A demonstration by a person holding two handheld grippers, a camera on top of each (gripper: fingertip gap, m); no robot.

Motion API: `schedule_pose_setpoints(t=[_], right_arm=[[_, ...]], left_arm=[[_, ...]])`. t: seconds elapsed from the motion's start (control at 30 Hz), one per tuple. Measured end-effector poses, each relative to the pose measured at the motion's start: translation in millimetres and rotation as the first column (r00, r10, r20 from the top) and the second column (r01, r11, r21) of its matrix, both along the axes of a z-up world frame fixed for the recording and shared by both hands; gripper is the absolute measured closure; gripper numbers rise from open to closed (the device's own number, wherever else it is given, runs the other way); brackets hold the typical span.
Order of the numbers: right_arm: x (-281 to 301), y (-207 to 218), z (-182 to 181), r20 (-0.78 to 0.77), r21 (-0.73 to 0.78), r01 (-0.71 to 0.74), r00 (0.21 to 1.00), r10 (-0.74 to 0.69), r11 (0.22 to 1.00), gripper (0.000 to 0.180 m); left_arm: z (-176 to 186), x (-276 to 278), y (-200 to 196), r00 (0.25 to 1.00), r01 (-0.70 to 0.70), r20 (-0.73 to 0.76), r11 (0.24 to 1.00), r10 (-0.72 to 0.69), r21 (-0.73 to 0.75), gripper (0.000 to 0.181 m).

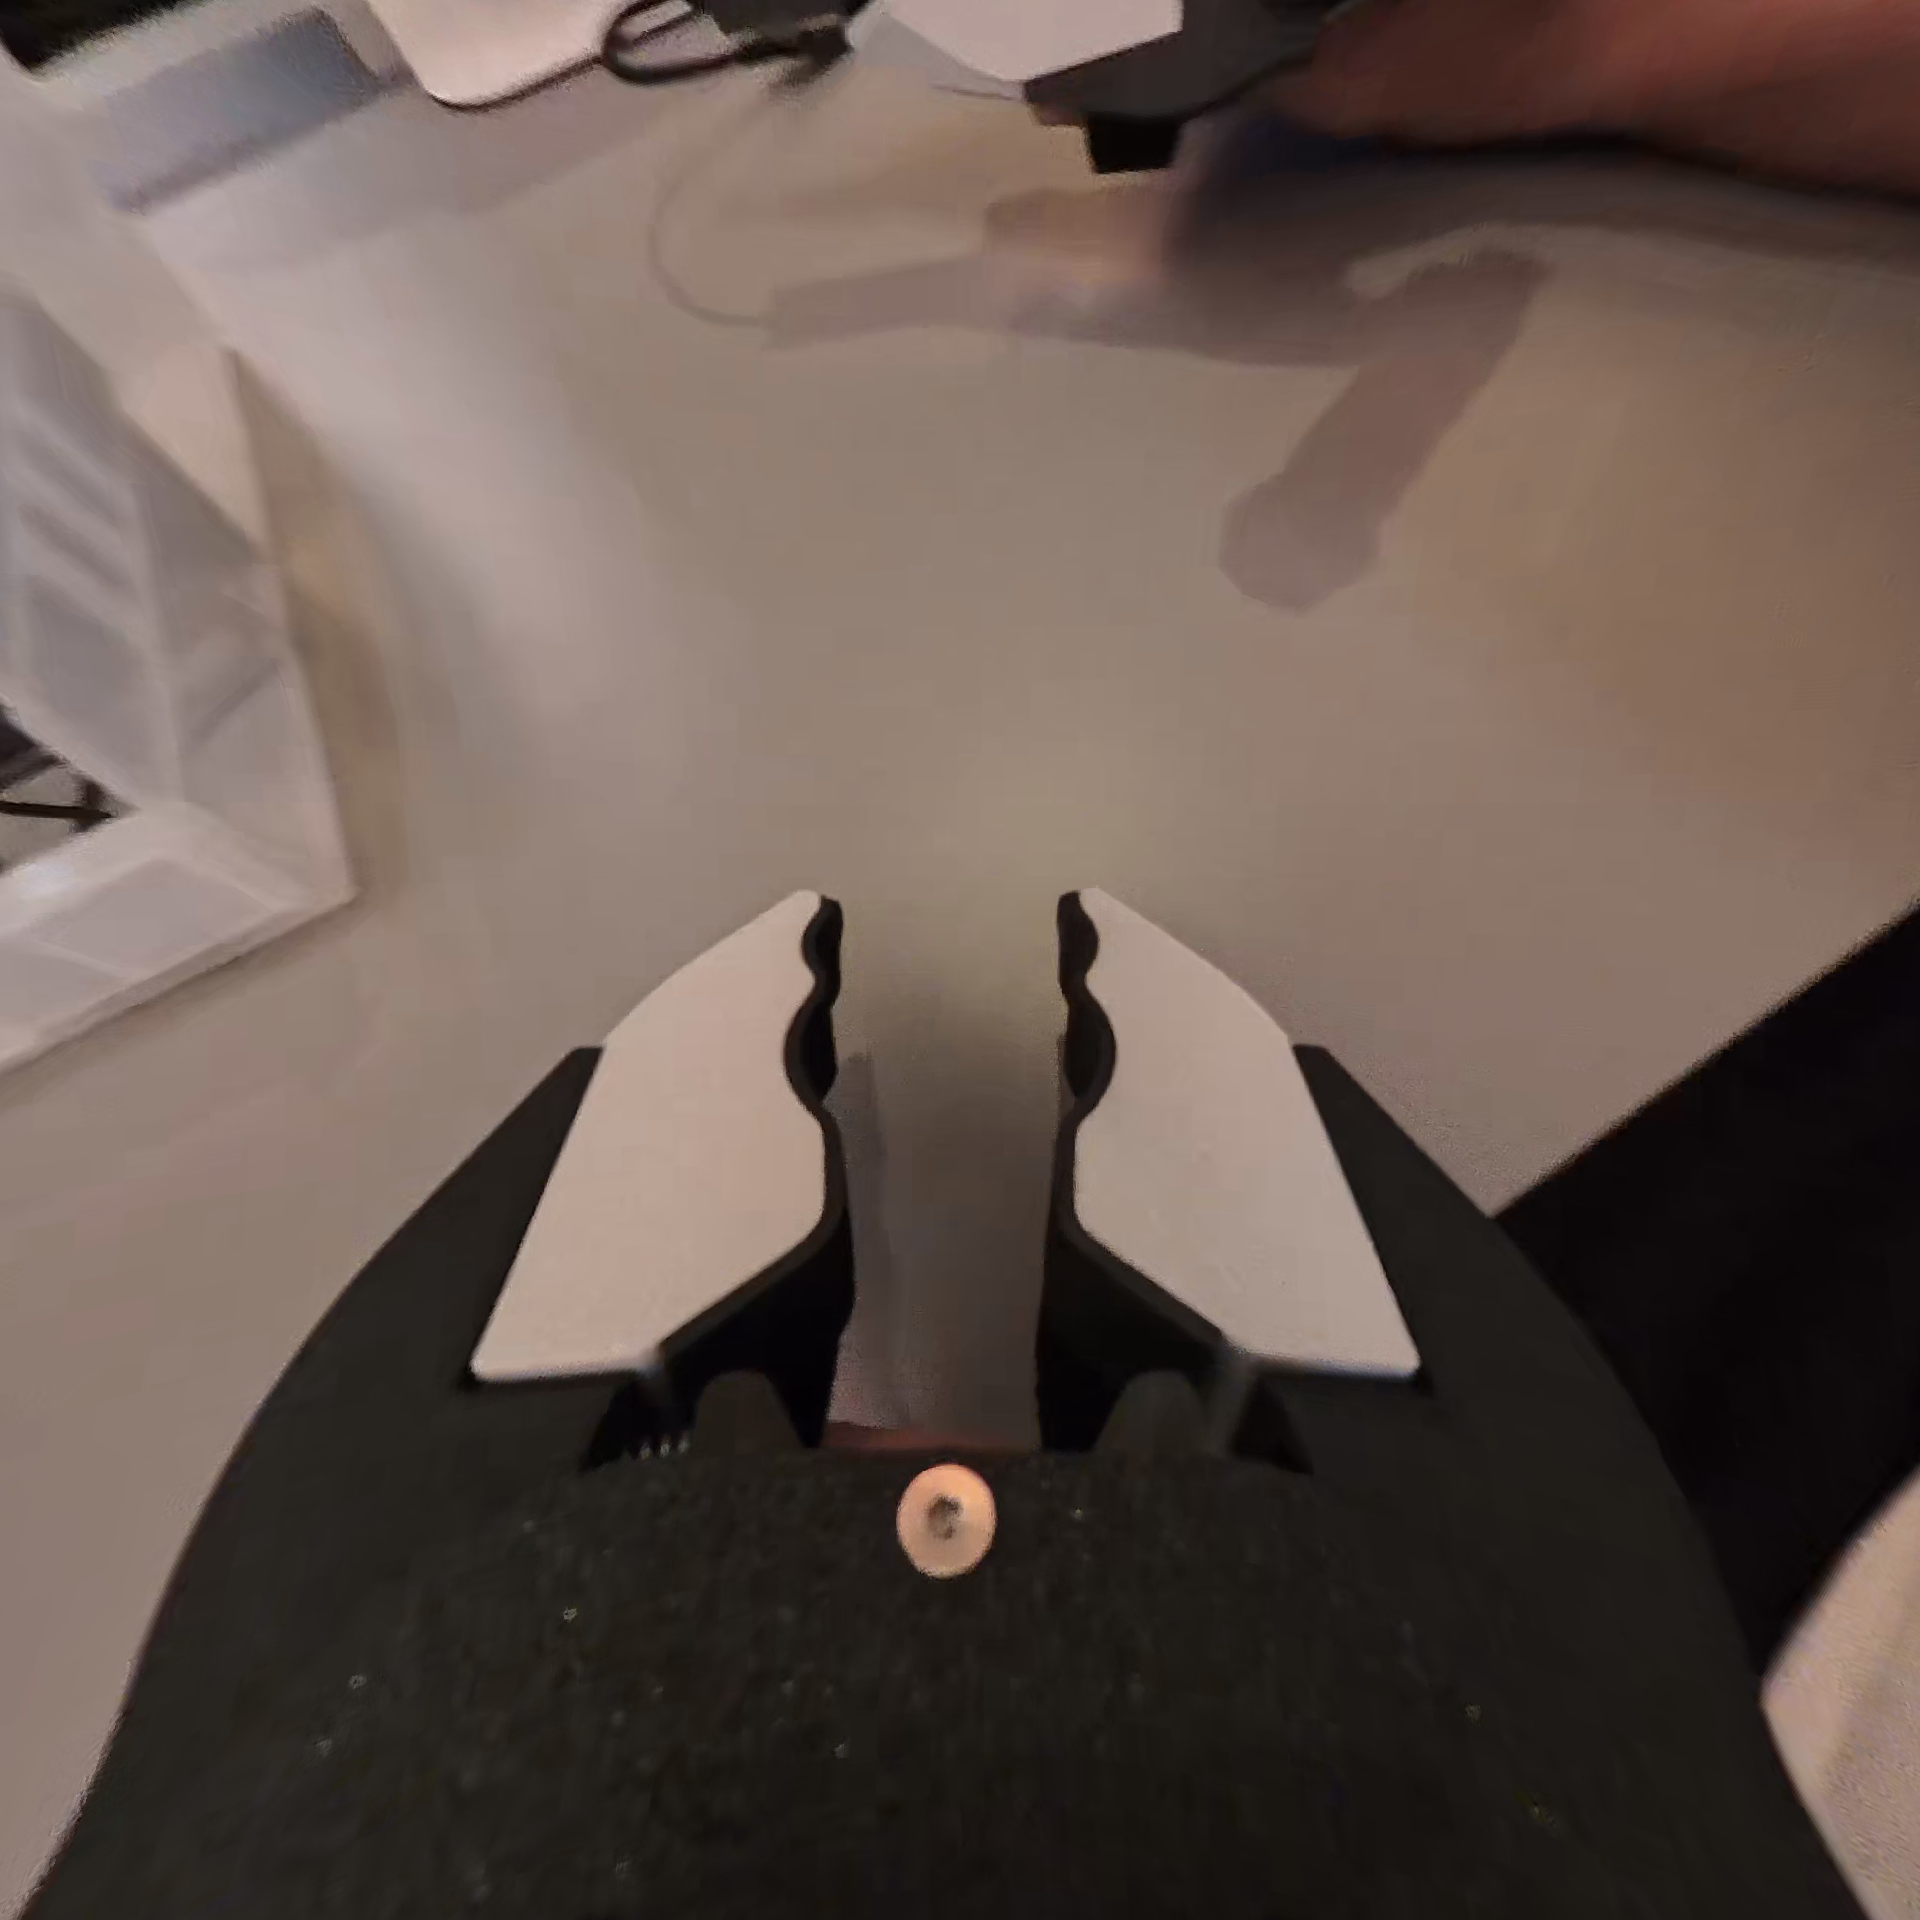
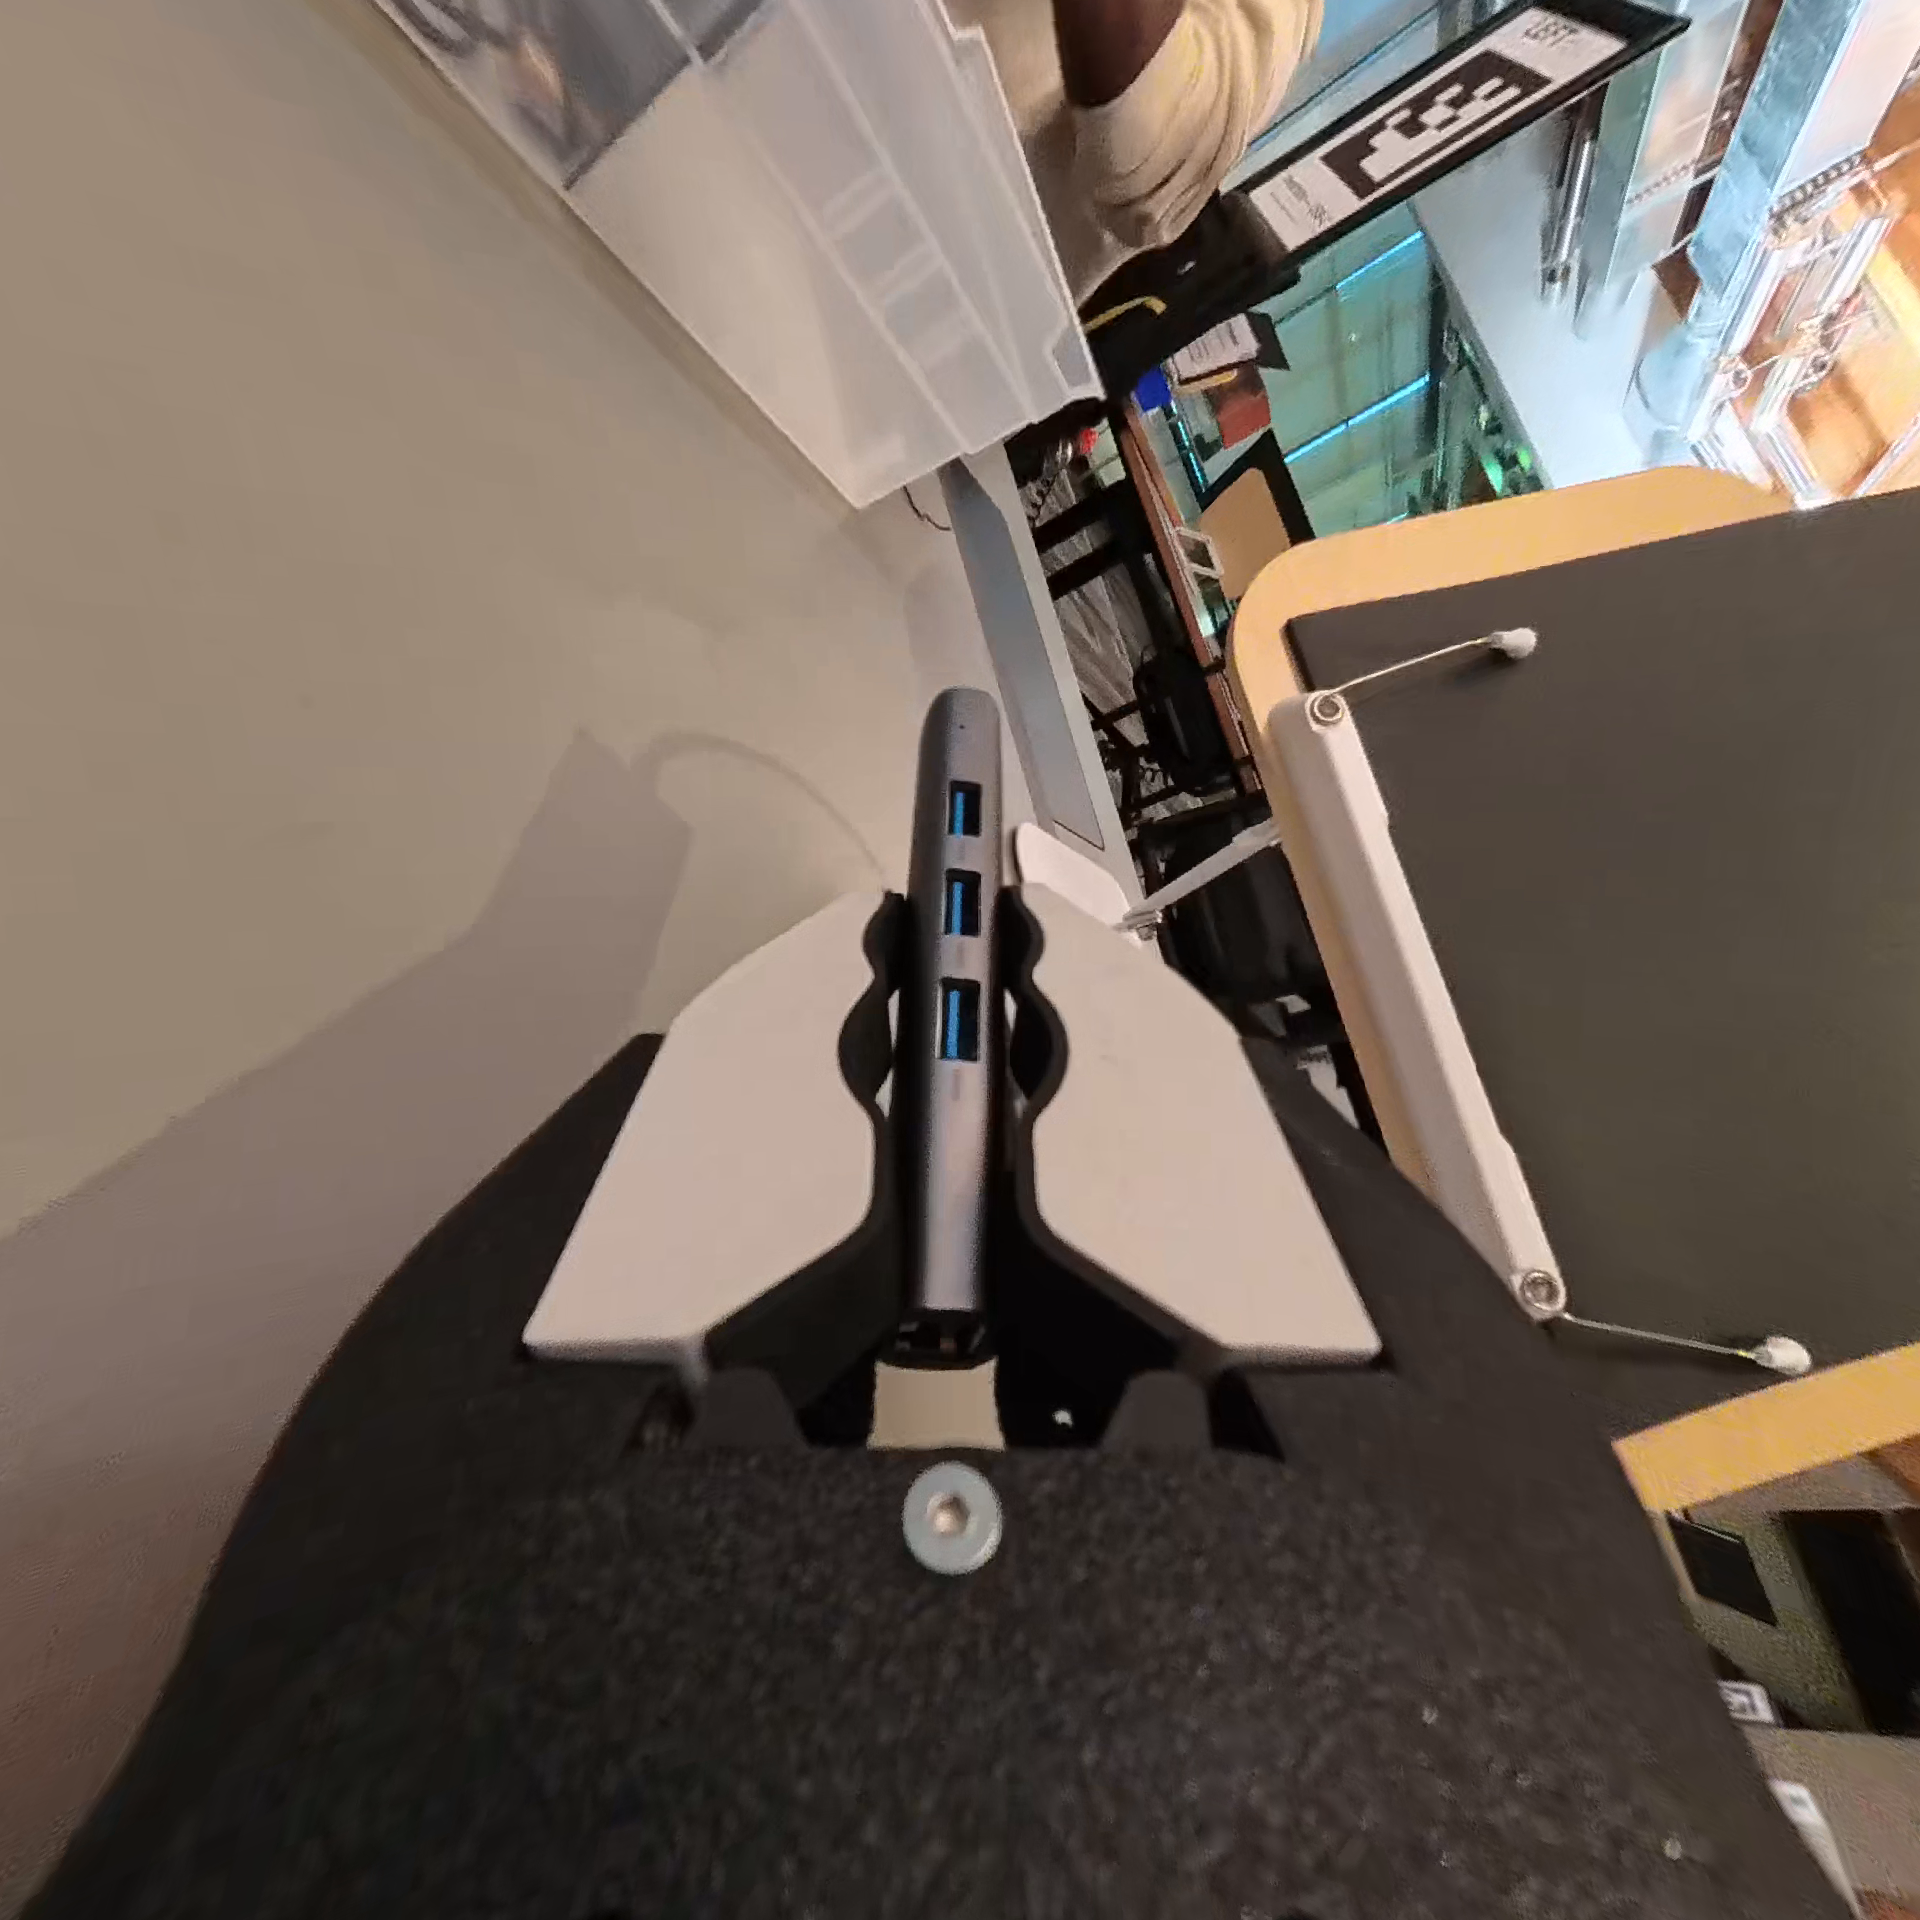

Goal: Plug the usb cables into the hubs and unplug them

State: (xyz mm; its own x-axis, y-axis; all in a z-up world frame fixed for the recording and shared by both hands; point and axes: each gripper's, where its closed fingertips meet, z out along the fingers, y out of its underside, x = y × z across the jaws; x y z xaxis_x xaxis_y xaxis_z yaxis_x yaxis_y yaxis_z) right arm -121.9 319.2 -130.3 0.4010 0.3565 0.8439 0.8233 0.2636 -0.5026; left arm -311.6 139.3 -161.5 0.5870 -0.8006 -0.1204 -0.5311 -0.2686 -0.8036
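My right gripper [image 2: 948, 904] is shut on a slim grey USB hub [image 2: 958, 1153] with three blue ports facing the camera. The hub lies lengthwise between the fingers, and its far end sticks out past the tips above the beige table [image 2: 364, 675]. A thin white cable [image 2: 758, 753] curves away from that far end. My left gripper [image 1: 948, 914] is open and empty, low over the table [image 1: 935, 623]. The right gripper [image 1: 1143, 94] shows at the top of the left wrist view, held by a hand, with a motion-blurred grey shape under it. A thin white cable loop [image 1: 675, 270] lies nearby.
A clear plastic bin [image 1: 135, 675] stands left of my left gripper and also shows in the right wrist view [image 2: 831, 260]. A black cable [image 1: 707, 47] lies at the far edge. The table edge [image 1: 1558, 1153] runs at lower right. A chair with a black seat [image 2: 1610, 935] stands beyond the table.
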Motion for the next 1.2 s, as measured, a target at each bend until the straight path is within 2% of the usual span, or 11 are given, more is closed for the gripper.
schedule_pose_setpoints(t=[0.17,0.27,0.33,0.43,0.57,0.67,0.73,0.9,0.97,1.0,1.2], right_arm=[[-6,-5,5,-0.044,-0.002,-0.059,0.997,0.059,0.998,0.162],[-5,-5,6,-0.052,0.004,-0.074,0.996,0.074,0.997,0.162],[-5,-4,8,-0.065,0.002,-0.078,0.995,0.078,0.997,0.162],[-5,-5,7,-0.076,-0.009,-0.087,0.993,0.086,0.996,0.162],[-6,-5,5,-0.081,-0.026,-0.098,0.992,0.095,0.995,0.161],[-6,-4,4,-0.080,-0.036,-0.096,0.992,0.093,0.995,0.161],[-5,-3,2,-0.082,-0.045,-0.093,0.993,0.089,0.995,0.161],[-5,-2,0,-0.092,-0.074,-0.096,0.992,0.089,0.993,0.161],[-5,-2,-2,-0.090,-0.082,-0.096,0.992,0.088,0.992,0.161],[-5,-1,-2,-0.088,-0.083,-0.094,0.992,0.086,0.992,0.161],[-5,-1,-3,-0.084,-0.084,-0.089,0.993,0.082,0.992,0.161]], left_arm=[[0,-10,16,0.997,-0.033,0.063,0.998,0.036,-0.054,0.140],[29,-21,40,0.986,0.008,0.167,0.996,0.007,-0.091,0.142],[52,-40,70,0.993,0.049,0.109,0.998,-0.044,-0.046,0.141],[66,-77,126,0.985,0.126,-0.113,0.991,-0.130,-0.039,0.142],[48,-97,183,0.825,0.400,-0.382,0.907,-0.418,-0.130,0.142],[18,-107,200,0.628,0.482,-0.498,0.801,-0.598,-0.354,0.143],[4,-109,211,0.550,0.497,-0.519,0.755,-0.655,-0.427,0.139],[-26,-109,215,0.488,0.515,-0.506,0.702,-0.711,-0.491,0.132],[-28,-105,222,0.465,0.565,-0.566,0.720,-0.681,-0.402,0.148],[-29,-106,225,0.445,0.583,-0.597,0.722,-0.667,-0.372,0.172],[-10,-110,228,0.483,0.582,-0.648,0.769,-0.589,-0.266,0.178]])
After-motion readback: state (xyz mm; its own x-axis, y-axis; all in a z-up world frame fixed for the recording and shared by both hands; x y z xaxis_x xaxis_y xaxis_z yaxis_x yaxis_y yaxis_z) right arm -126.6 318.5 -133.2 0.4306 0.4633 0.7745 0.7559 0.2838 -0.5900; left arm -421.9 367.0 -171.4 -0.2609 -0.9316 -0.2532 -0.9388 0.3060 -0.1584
